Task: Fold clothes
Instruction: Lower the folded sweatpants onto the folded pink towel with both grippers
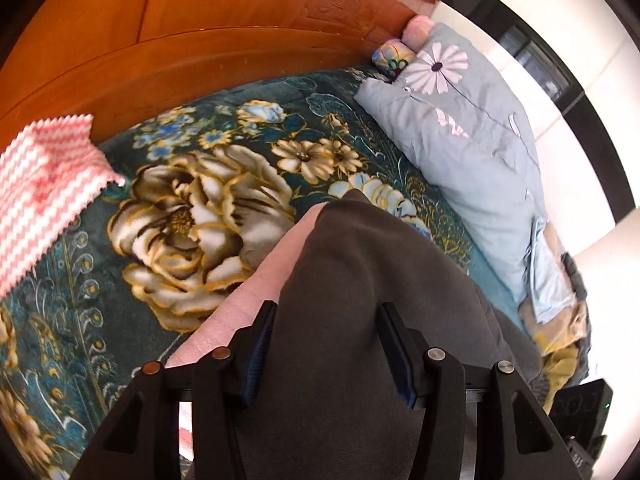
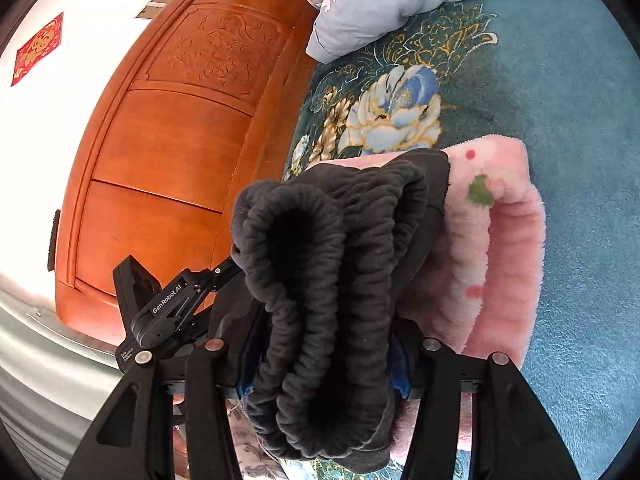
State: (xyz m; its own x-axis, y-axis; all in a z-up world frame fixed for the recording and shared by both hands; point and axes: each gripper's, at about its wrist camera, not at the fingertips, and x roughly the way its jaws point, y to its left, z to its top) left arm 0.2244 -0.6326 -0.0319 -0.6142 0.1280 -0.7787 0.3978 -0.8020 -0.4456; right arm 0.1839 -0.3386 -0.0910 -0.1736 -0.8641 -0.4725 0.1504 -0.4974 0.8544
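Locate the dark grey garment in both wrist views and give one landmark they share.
Left wrist: dark grey garment lower centre, clamped in the left gripper.
Right wrist: its gathered waistband centre, clamped in the right gripper.
Shared landmark: wooden headboard.

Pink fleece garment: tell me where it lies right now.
The pink fleece garment lies on the floral blanket, right of centre in the right wrist view. It sits under the dark pants, with the grey pillow beyond it.
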